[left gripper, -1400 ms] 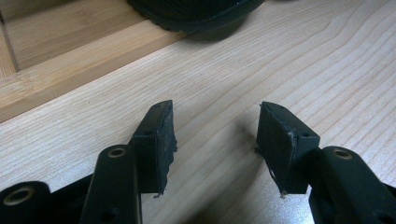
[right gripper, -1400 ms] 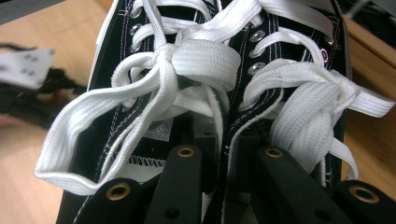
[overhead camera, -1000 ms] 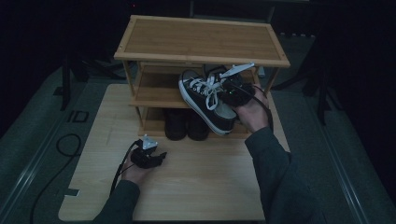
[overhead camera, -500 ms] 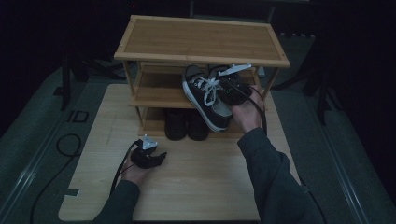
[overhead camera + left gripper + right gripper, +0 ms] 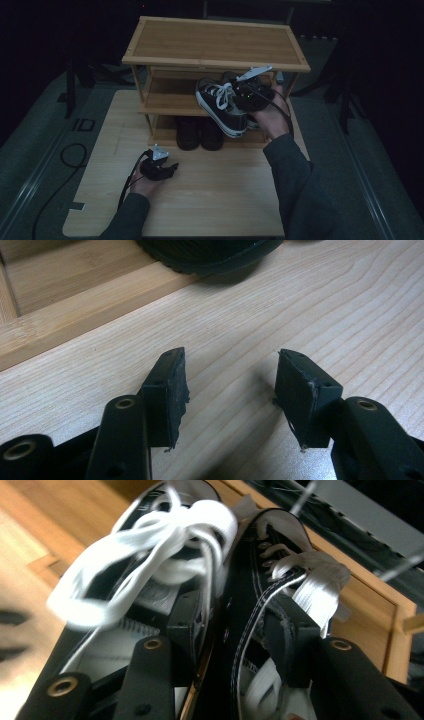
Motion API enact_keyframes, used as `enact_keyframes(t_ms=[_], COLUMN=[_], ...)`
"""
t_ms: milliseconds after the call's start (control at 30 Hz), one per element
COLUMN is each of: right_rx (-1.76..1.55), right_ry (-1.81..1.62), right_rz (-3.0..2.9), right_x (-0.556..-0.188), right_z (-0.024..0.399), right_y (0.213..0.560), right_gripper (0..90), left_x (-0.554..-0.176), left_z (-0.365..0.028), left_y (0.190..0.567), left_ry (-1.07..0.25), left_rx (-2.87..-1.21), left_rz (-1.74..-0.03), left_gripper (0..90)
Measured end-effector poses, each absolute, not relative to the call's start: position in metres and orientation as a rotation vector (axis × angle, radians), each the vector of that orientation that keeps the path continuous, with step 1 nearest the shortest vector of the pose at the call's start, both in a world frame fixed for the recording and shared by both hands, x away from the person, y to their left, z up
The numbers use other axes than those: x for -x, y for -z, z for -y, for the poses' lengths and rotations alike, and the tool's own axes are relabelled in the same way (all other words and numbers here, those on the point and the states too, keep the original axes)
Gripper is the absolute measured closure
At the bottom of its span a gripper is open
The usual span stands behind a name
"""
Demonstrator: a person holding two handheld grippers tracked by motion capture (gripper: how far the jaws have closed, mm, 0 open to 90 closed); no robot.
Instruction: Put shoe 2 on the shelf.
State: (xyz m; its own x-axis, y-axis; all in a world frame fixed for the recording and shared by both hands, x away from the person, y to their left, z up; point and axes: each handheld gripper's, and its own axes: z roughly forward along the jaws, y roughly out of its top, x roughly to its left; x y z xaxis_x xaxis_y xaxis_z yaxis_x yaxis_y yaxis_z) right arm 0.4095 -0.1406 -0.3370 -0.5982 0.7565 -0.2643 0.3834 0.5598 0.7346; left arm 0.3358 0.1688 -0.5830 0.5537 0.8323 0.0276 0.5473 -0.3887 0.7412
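The pair of black sneakers [image 5: 225, 102] was parked at the right end of the rack's [image 5: 215, 42] middle shelf, toes pointed out toward the worktop's near edge. The right claw [image 5: 245, 95] had just been opening, jaws inside the collars. The left claw [image 5: 167, 170] sat apart, empty, well off.

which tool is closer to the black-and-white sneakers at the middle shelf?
Right. The right tool is at the sneakers, its jaws having just opened with the inner sides of both shoes between them. The left tool rests low on the table, well short of the rack.
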Motion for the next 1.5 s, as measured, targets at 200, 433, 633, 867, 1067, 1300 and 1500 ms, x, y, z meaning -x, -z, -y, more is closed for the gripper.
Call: enact_keyframes(t_ms=[200,433,633,867,1067,1300,1500], right_rx=[-0.86,-0.831,-0.823,-0.798,-0.754,-0.693,-0.63], right_ry=[-0.899,-0.945,-0.955,-1.003,-1.063,-1.089,-1.101], right_rz=[-2.29,-2.321,-2.316,-2.323,-2.342,-2.361,-2.363], right_x=[-0.408,-0.404,-0.4,-0.395,-0.387,-0.378,-0.368], right_z=[0.151,0.156,0.161,0.166,0.167,0.162,0.153], right_y=[0.333,0.327,0.322,0.318,0.312,0.311,0.31], right_gripper=[57.3,55.7,62.6,67.3,71.7,81.8,84.0], left_x=[-0.336,-0.337,-0.339,-0.342,-0.342,-0.347,-0.35], left_z=[-0.169,-0.168,-0.164,-0.154,-0.148,-0.148,-0.143], left_y=[0.583,0.582,0.578,0.563,0.536,0.505,0.479], left_ry=[-0.523,-0.519,-0.506,-0.442,-0.459,-0.45,-0.484], left_rx=[-2.094,-2.1,-2.125,-2.175,-2.167,-2.129,-2.11], left_rz=[-1.104,-1.102,-1.146,-1.172,-1.105,-1.038,-0.977], left_gripper=[46.8,46.0,46.3,52.6,56.4,59.0,61.6])
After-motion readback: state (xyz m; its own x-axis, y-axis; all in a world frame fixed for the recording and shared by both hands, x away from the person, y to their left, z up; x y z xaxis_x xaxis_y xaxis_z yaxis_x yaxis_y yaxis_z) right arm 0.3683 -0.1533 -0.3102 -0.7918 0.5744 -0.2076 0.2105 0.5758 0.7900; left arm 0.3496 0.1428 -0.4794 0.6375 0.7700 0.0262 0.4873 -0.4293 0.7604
